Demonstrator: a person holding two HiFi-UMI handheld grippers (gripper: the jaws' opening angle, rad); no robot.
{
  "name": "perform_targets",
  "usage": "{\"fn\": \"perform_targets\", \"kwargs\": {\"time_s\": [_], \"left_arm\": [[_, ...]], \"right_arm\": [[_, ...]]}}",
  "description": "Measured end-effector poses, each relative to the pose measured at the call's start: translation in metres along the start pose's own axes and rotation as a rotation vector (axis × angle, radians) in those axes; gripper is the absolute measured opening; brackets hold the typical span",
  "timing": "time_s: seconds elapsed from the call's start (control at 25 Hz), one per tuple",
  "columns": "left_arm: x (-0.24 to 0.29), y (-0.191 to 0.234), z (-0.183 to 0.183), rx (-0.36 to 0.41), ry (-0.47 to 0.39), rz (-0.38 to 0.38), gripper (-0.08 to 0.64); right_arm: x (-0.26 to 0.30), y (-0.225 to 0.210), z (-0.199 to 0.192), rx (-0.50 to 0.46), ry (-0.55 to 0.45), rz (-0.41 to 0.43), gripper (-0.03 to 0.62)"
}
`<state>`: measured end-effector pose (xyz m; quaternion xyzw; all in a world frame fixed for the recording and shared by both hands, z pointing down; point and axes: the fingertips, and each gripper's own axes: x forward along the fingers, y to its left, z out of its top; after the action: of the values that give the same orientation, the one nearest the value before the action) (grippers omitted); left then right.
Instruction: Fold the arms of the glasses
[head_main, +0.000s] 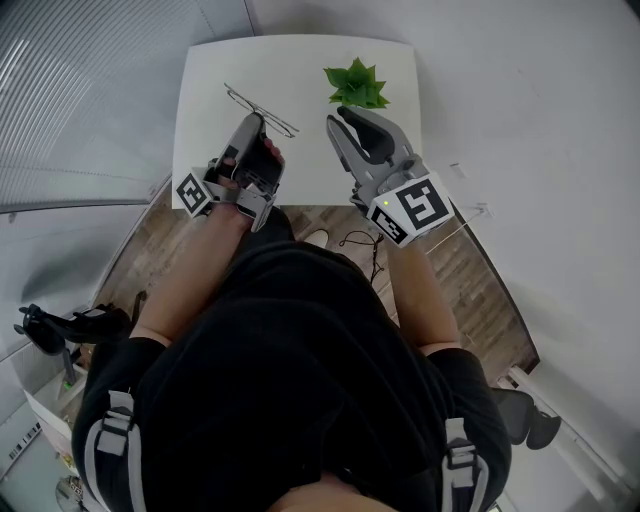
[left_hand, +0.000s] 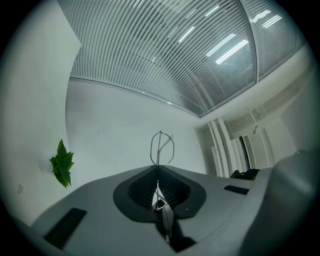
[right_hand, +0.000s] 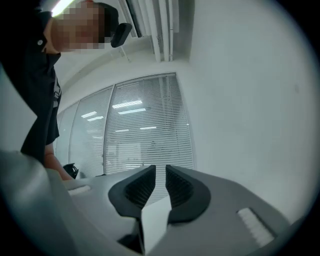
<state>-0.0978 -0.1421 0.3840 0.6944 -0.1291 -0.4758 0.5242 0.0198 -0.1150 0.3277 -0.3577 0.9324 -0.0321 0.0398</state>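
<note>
Thin wire-framed glasses (head_main: 262, 106) hang above the white table (head_main: 300, 60), with my left gripper (head_main: 256, 122) shut on them. In the left gripper view the frame (left_hand: 161, 146) sticks up past the tips of the left gripper (left_hand: 157, 171), a thin part of it pinched between the pads. My right gripper (head_main: 338, 120) is to the right of the glasses and apart from them, just in front of the plant. In the right gripper view the right gripper (right_hand: 160, 172) has a narrow gap between its ribbed pads and nothing in it.
A small green plant (head_main: 357, 86) stands at the table's far right, also seen as the plant (left_hand: 62, 164). Wooden floor with a cable (head_main: 360, 245) lies below the table's near edge. A person's dark sleeve (right_hand: 42, 100) fills the right gripper view's left side.
</note>
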Motion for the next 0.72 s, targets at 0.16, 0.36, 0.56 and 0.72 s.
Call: {"fn": "perform_targets", "kwargs": {"time_s": [0.16,0.36,0.56,0.72], "left_arm": [[-0.004,0.002,0.001,0.0,0.007,0.004,0.014],[-0.007,0.0,0.003,0.004,0.009,0.011,0.014],[-0.011,0.001,0.005,0.007,0.004,0.021,0.014],[-0.013,0.0,0.004,0.007,0.004,0.025,0.014]], "right_arm": [[-0.009,-0.015,-0.009,-0.027,-0.009,-0.073,0.027],[-0.016,-0.023,-0.027,-0.047,0.009,-0.128,0.011],[-0.02,-0.02,-0.037,-0.073,0.014,-0.131,0.011],[-0.021,-0.013,-0.034,-0.077,0.005,-0.117,0.011]]}}
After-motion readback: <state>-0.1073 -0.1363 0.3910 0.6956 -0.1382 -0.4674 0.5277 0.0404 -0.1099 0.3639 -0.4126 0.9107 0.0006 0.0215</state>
